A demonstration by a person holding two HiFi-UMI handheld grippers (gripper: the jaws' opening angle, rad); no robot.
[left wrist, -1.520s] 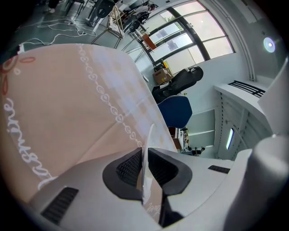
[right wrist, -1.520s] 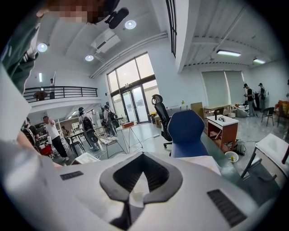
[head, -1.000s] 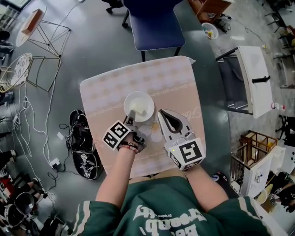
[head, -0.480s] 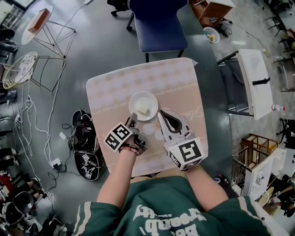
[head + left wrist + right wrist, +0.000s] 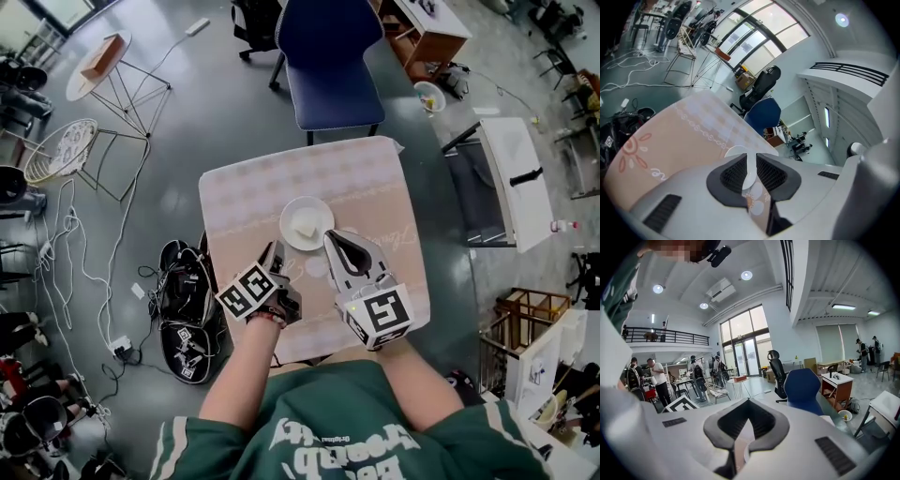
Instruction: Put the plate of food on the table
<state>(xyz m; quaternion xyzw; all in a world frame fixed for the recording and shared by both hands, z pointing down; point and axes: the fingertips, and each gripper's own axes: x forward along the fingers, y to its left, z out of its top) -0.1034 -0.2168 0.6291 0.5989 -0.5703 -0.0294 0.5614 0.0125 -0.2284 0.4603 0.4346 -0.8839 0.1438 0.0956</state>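
A white plate with a pale piece of food rests on the pink patterned table. My left gripper hangs just short of the plate's near left rim, apart from it. Its jaws are closing, a narrow gap still shows, and nothing is between them. In the left gripper view the plate lies beyond the left gripper, over the table. My right gripper sits shut and empty at the plate's near right edge. In the right gripper view the right gripper has its tips together.
A blue chair stands at the table's far side. Black sandals and cables lie on the floor to the left, near wire-frame stools. A white side table stands to the right.
My left gripper has drawn back toward me from the plate's rim, which it was at before. The plate stays on the table. My right gripper has kept its place.
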